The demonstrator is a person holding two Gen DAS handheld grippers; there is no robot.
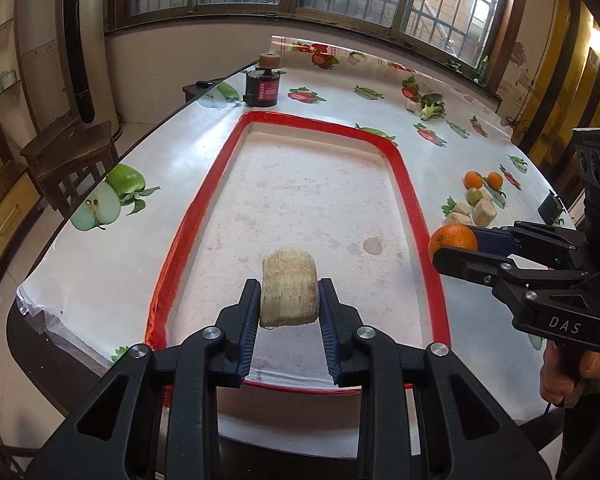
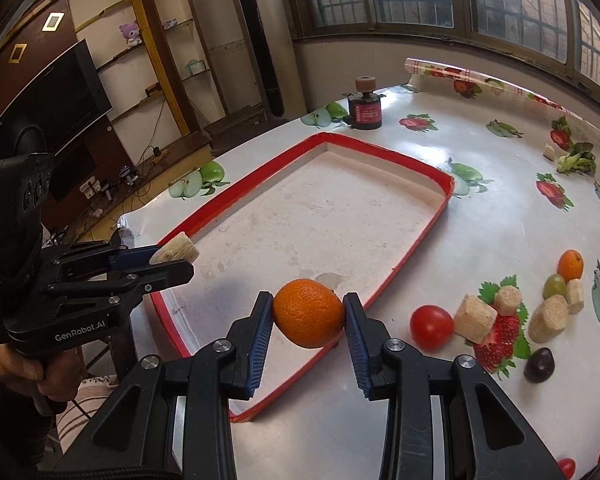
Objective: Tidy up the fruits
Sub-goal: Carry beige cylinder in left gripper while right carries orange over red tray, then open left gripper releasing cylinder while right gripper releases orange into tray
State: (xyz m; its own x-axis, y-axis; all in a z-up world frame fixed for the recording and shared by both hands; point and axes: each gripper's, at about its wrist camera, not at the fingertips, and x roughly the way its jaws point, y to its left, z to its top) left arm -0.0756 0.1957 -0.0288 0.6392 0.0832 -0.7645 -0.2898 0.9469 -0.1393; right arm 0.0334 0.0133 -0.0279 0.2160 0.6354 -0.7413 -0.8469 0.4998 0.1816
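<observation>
Left gripper [image 1: 289,294] is squeezing a beige chunk [image 1: 289,289] over the red-rimmed tray [image 1: 436,276], while right gripper [image 2: 308,314] is clamping an orange [image 2: 309,313].

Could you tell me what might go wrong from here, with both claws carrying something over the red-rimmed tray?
1. The orange is pinched only at its sides by the right claw; being round, it may slip out and roll.
2. The left claw holds the pale cut chunk at its edges, so it could twist free.
3. Both claws are close together above the tray and might bump each other.
</observation>
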